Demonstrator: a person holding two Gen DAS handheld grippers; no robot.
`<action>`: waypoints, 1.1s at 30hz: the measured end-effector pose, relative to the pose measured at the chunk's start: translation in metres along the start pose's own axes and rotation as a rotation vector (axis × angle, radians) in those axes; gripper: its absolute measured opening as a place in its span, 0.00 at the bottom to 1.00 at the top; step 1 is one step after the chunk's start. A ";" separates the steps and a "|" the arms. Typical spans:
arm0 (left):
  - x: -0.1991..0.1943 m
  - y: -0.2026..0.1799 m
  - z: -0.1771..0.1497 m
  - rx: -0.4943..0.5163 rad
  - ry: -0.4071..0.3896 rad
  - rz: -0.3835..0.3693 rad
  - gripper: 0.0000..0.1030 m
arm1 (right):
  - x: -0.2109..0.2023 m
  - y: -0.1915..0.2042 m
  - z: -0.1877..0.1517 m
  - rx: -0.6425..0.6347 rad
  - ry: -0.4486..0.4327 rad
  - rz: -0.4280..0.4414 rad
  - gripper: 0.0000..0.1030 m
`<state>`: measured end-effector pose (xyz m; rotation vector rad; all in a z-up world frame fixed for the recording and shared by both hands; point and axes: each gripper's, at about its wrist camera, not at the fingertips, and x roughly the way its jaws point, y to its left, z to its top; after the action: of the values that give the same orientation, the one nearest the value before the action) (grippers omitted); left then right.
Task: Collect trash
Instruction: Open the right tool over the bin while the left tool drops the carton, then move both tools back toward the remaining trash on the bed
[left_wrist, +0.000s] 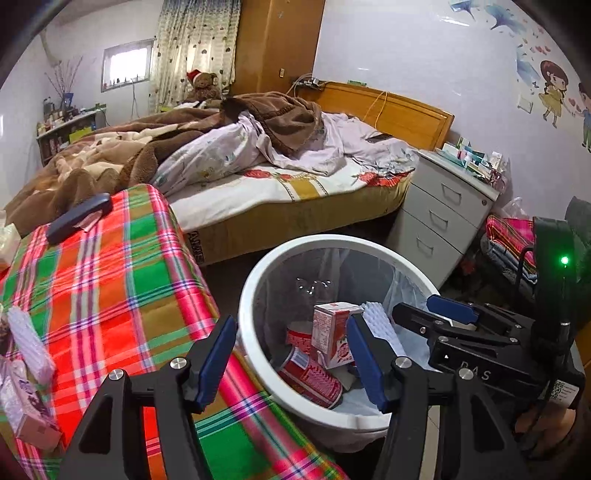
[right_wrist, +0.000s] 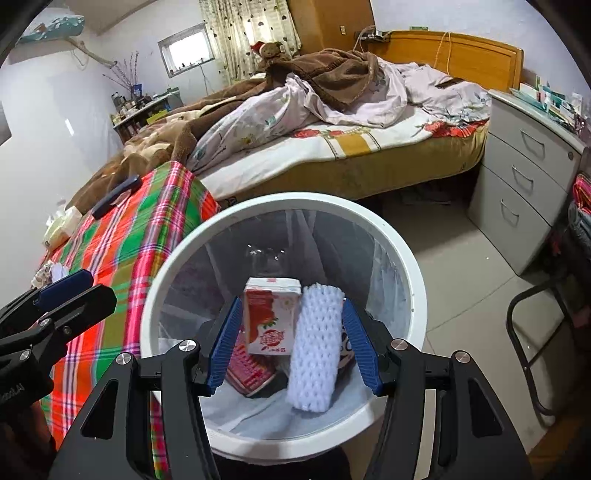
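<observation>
White foam sleeve (right_wrist: 314, 347) and red carton (right_wrist: 271, 317) drop inside the bin (right_wrist: 391, 236). Right gripper (right_wrist: 293, 347) and left gripper (left_wrist: 291, 363) both stand spread, empty; lift them clear of the rim, then fetch 1 scrap from the plaid cloth (left_wrist: 122, 266).

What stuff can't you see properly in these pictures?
- Bin bottom, right wrist view: hidden under the milk carton and white foam sleeve.
- Red can label, left wrist view: too blurred to read.
- Nightstand boxes, left wrist view: too small to identify.
</observation>
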<state>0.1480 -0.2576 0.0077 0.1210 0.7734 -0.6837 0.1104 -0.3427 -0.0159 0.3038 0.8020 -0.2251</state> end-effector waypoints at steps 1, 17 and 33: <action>-0.003 0.001 0.000 -0.006 -0.003 0.004 0.60 | -0.001 0.003 0.000 -0.003 -0.003 0.003 0.57; -0.068 0.056 -0.021 -0.087 -0.087 0.114 0.60 | -0.013 0.059 -0.002 -0.083 -0.062 0.079 0.56; -0.134 0.150 -0.058 -0.226 -0.151 0.276 0.60 | -0.019 0.142 -0.018 -0.235 -0.081 0.238 0.56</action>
<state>0.1356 -0.0501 0.0358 -0.0305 0.6679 -0.3367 0.1292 -0.2022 0.0120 0.1648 0.6973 0.0803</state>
